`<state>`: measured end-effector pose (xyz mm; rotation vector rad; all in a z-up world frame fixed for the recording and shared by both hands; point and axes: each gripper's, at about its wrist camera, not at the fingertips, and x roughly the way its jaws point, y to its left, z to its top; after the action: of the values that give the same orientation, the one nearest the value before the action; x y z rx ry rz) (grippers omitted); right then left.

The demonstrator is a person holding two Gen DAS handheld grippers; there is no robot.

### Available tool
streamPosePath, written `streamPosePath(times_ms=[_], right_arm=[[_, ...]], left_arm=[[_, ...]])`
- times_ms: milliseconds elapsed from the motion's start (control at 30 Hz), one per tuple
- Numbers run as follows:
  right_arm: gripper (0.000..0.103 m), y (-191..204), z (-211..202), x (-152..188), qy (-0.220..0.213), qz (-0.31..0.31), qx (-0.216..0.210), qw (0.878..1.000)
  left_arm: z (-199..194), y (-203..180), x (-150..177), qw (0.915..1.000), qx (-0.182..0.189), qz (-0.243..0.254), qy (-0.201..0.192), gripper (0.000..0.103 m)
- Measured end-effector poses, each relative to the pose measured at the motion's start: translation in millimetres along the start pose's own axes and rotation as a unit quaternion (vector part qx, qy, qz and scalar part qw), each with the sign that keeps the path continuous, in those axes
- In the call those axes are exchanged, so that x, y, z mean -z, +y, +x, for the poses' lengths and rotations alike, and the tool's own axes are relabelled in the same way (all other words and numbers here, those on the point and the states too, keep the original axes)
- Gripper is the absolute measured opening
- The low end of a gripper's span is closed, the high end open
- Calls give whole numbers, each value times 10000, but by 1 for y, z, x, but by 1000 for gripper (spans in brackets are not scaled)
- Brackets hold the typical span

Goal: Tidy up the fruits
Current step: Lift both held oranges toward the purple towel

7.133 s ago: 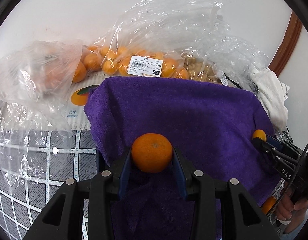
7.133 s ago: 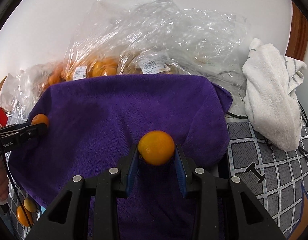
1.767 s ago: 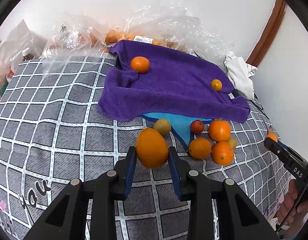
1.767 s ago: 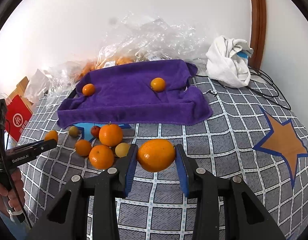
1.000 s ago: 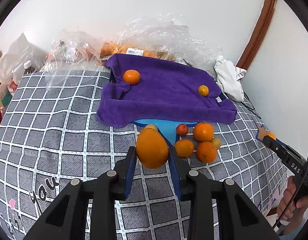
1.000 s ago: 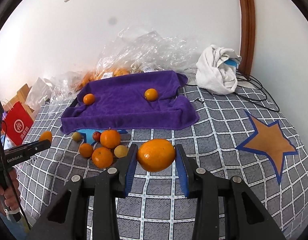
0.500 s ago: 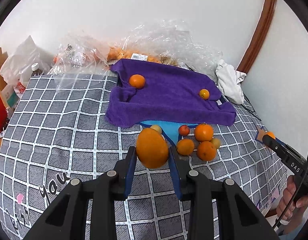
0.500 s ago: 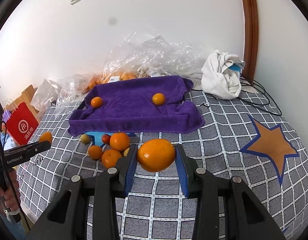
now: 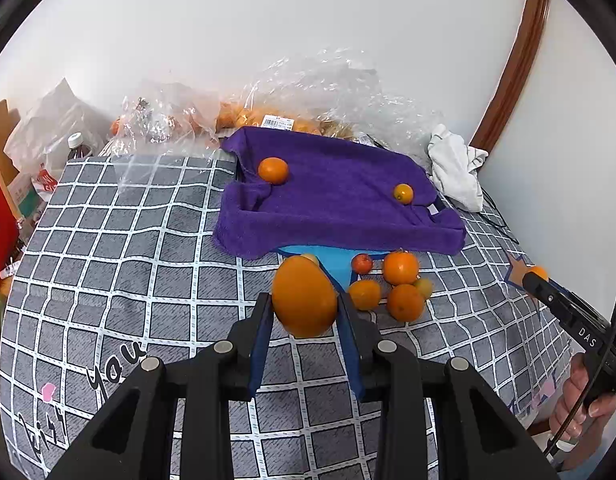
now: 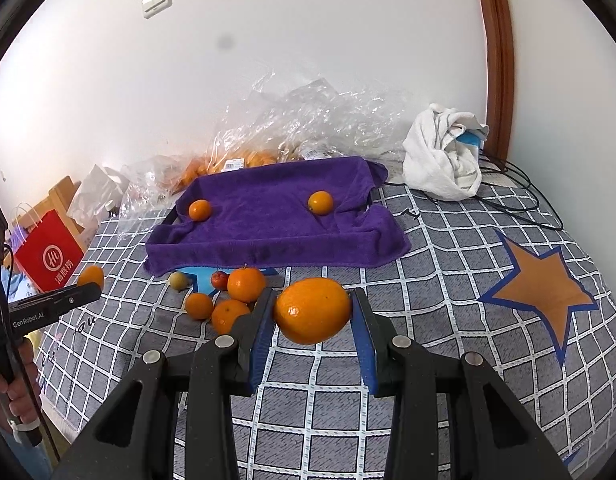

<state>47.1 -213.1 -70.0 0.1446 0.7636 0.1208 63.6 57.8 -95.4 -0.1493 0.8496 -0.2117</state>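
My left gripper (image 9: 304, 309) is shut on a large orange (image 9: 304, 298), held above the checked bedspread. My right gripper (image 10: 312, 314) is shut on another large orange (image 10: 312, 310). Ahead lies a purple towel (image 9: 339, 204) over a tray, with a mandarin (image 9: 273, 170) at its left and a small orange (image 9: 403, 193) at its right. In front of the towel sits a loose cluster of fruit (image 9: 399, 280): oranges, a small red fruit and pale yellow ones. The same cluster (image 10: 228, 292) shows in the right wrist view, left of the held orange.
Clear plastic bags with more oranges (image 9: 268, 120) pile up against the wall behind the towel. A crumpled white cloth (image 10: 443, 160) and black cables (image 10: 519, 200) lie at the back right. A red paper bag (image 10: 48, 256) stands off the bed's left side.
Both grippers kept their oranges and hardly moved. The view of the towel and fruit cluster shifted only slightly.
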Motion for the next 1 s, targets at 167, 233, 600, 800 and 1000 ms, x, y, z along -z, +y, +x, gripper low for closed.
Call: streamPosePath(times_ms=[167,233,600,800,1000], right_arm=[[37,-3,-2,-2,-49,51,-11,10000],[37,-3,-1,-3,-33,25,-13,10000],[37,3,18,-15,-31,-59,-106,9999],[37,2,36,-37,-115,-122,-127,9998],[37,-5,61,-60,-178,-156,-79,9997]], left_arm=[[-1,-5,-1,10000,34,59,-22,31],[-1,-5,-2,10000,21,92,-18,31],[4,9,-20,9998,-97,68,-128,31],[14,17,-42,9997,-144,47,-205,31],[38,25,-69,9997,-126,-117,-196,31]])
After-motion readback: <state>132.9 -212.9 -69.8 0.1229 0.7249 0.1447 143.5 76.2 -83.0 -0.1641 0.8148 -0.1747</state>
